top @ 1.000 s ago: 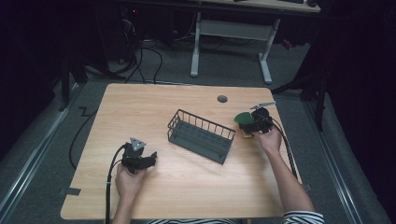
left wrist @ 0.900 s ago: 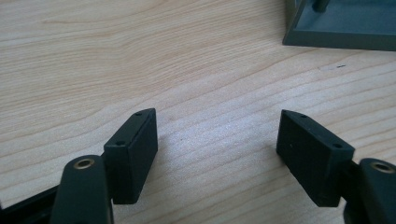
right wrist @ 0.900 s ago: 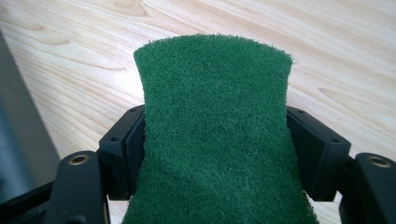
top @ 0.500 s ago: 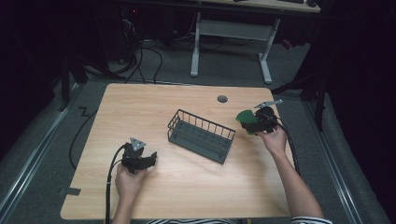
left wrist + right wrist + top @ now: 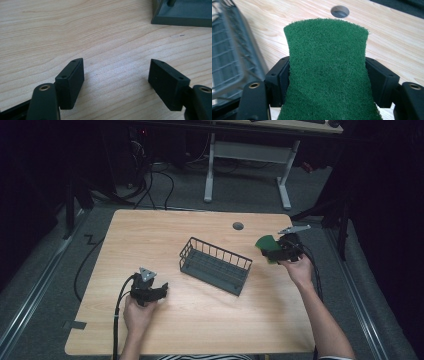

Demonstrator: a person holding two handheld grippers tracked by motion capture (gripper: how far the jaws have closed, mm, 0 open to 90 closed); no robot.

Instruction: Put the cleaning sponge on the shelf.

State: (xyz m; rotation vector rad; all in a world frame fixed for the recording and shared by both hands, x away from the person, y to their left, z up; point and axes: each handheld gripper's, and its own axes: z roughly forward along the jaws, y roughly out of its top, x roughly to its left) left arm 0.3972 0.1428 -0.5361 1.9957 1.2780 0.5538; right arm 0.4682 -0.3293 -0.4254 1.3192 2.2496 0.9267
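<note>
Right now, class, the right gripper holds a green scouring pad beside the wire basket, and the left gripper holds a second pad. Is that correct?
Not quite. The left gripper holds nothing: the left gripper view shows its jaws standing open over bare table. The rest stands: the right gripper is shut on the green scouring pad, beside the wire basket.

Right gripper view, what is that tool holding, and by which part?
The right tool clamps a green scouring pad across its side edges, at the pinched waist. The left tool holds nothing.
</note>
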